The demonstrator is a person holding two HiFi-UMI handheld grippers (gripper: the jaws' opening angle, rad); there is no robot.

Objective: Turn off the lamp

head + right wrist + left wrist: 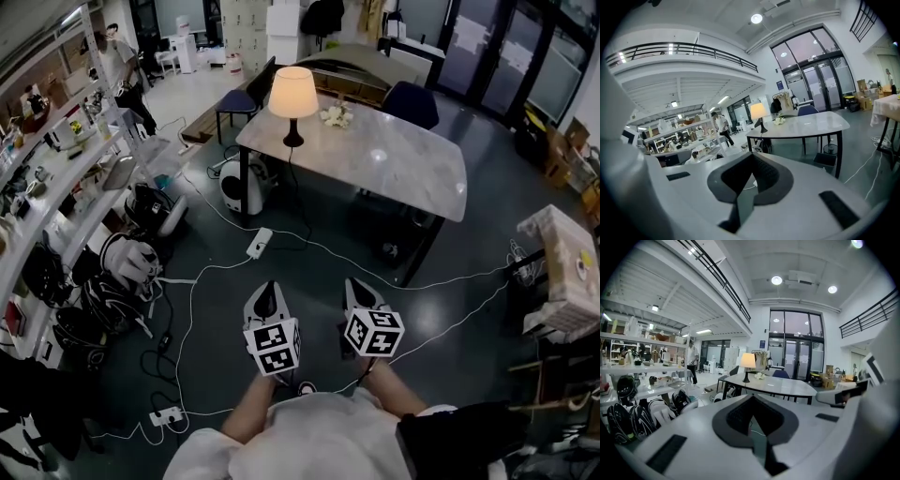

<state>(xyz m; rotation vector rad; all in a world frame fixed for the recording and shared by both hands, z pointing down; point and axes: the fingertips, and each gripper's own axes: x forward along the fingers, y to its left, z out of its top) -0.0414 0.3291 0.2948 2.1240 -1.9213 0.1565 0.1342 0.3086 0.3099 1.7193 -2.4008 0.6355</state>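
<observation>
A lit table lamp [292, 101] with a cream shade and a dark stem stands on the near-left part of a pale marble table [394, 164], well ahead of me. It also shows small and far off as the lamp [748, 363] in the left gripper view and the lamp [759, 115] in the right gripper view. My left gripper [265, 298] and right gripper [360, 295] are held side by side over the dark floor, both shut with nothing between their jaws. Each points toward the table.
White cables and a power strip [259, 243] lie on the floor between me and the table. Shelves with helmets [127, 258] and clutter line the left side. A person [120, 70] stands at the far left. A blue chair [411, 103] is behind the table. Boxes and a small covered table [567, 253] sit at the right.
</observation>
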